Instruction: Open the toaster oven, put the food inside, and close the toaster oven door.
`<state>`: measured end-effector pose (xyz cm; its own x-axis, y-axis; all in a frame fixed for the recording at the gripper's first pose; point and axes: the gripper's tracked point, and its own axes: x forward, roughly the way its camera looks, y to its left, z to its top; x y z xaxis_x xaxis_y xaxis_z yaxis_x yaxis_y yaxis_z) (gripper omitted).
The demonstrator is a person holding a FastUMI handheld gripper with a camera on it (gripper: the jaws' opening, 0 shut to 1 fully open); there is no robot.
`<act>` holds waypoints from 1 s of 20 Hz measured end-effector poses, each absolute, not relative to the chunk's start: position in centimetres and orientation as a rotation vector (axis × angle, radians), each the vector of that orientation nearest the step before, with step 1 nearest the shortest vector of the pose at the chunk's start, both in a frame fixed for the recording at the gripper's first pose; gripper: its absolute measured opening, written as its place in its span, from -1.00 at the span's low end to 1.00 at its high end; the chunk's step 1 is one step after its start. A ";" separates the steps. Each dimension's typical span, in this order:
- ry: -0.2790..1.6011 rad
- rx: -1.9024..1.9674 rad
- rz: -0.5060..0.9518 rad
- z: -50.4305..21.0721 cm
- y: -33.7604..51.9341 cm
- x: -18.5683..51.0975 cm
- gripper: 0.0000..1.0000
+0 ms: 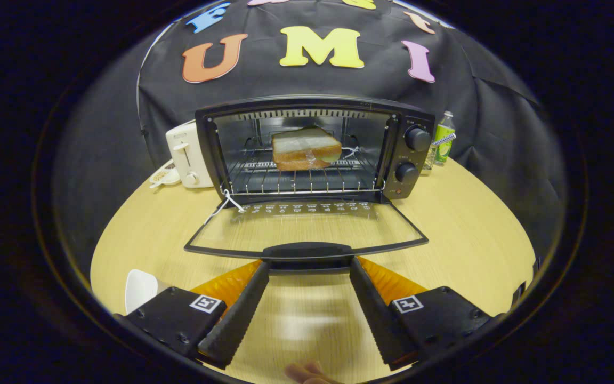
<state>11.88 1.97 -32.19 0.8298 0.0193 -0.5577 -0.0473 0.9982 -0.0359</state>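
A black toaster oven [416,154] stands on the wooden table with its glass door [307,226] folded down flat toward me. A slice of toast [305,148] lies on the wire rack [301,181] inside. The door's black handle [307,250] is at the door's near edge. My gripper [309,266] is open, its fingertips spread wide just below that handle, one under each end. Nothing is held between the fingers.
A white pop-up toaster [188,154] and a small dish [164,175] stand left of the oven. A green bottle [443,140] stands to its right. A white plate [140,288] lies near the left finger. Fingers of a hand [307,373] show beneath the gripper.
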 end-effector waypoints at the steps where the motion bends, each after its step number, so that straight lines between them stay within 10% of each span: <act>1: 0.585 -0.049 0.036 -32.0 2.0 11.9 1.00; 20: 0.316 0.026 0.020 -23.8 3.0 14.4 0.99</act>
<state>14.38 2.99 -23.79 0.9502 0.0235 -0.3106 -0.0154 0.9995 0.0287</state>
